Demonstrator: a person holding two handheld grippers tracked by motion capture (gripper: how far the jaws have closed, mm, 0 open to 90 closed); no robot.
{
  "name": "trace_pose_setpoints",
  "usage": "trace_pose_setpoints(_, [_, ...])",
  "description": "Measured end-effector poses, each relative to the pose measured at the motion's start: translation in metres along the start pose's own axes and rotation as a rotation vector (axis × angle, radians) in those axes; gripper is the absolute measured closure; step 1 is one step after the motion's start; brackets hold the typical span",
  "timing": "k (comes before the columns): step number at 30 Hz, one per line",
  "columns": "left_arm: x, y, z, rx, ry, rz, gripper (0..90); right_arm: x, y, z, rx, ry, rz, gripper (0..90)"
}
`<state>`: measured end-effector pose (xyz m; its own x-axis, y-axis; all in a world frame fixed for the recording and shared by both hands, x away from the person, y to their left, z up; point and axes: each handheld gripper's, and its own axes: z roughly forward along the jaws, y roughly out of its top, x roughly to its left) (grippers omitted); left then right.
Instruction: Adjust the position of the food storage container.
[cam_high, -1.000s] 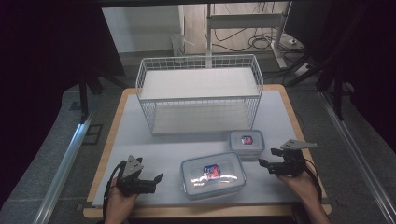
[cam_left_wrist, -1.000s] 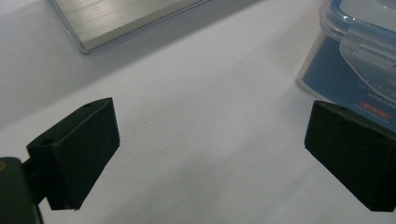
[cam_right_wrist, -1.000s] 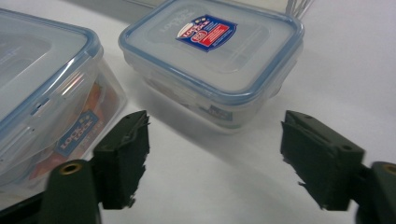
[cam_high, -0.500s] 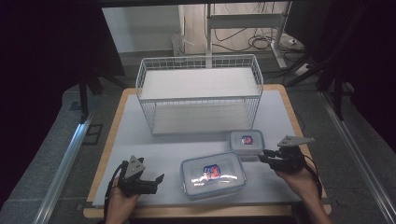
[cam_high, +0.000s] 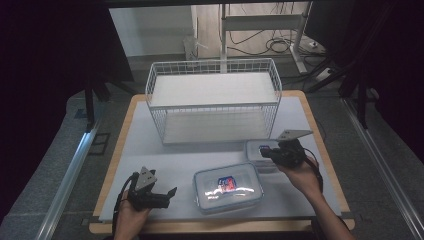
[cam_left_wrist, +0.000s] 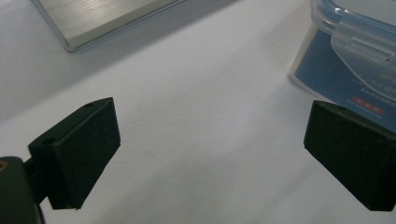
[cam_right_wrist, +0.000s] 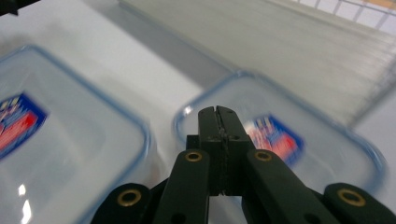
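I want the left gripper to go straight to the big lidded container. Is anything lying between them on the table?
Nothing visible. The left gripper stands with its jaws wide apart over bare white table surface, and the large container sits just beyond one jaw, with open table between.
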<state>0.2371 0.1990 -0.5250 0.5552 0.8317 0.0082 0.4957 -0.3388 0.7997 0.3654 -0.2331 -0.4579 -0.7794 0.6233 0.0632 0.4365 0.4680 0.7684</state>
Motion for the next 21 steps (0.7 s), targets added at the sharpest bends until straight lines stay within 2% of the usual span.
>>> trace_pose_setpoints(4, [0.0, 0.0, 0.0, 0.001, -0.003, -0.003, 3.5, 0.003, 0.017, 0.024, -0.004, 0.015, -0.006, 89.7])
trace_pose_setpoints(7, [0.001, -0.001, 0.0, 0.004, -0.005, -0.003, 3.5, 0.009, 0.029, 0.043, 0.017, 0.031, -0.04, 89.6])
trace_pose_setpoints(8, [0.001, -0.001, 0.0, 0.004, -0.005, -0.002, 3.5, 0.009, 0.029, 0.043, 0.017, 0.031, -0.04, 89.6])
trace_pose_setpoints(9, [0.001, -0.001, 0.0, 0.005, -0.006, 0.0, 3.5, 0.011, 0.034, 0.056, 0.048, 0.027, -0.076, 89.6])
trace_pose_setpoints(13, [0.0, -0.001, 0.001, 0.01, -0.008, 0.0, 3.5, 0.012, 0.037, 0.077, 0.102, 0.025, -0.114, 89.6])
trace_pose_setpoints(15, [0.0, -0.001, 0.002, 0.014, -0.01, 0.0, 3.5, 0.013, 0.037, 0.083, 0.133, 0.027, -0.128, 89.6])
trace_pose_setpoints(17, [0.0, -0.001, 0.002, 0.015, -0.009, 0.001, 3.5, 0.014, 0.034, 0.087, 0.167, 0.0, -0.156, 89.8])
trace_pose_setpoints(18, [0.0, -0.001, 0.002, 0.015, -0.009, 0.002, 3.5, 0.013, 0.033, 0.088, 0.169, 0.002, -0.159, 89.8])
trace_pose_setpoints(19, [0.0, -0.001, 0.002, 0.018, -0.009, 0.002, 3.5, 0.012, 0.031, 0.087, 0.157, 0.018, -0.138, 89.8])
trace_pose_setpoints(21, [0.0, 0.0, 0.002, 0.025, -0.01, 0.001, 3.5, 0.011, 0.029, 0.084, 0.145, 0.016, -0.125, 89.8])
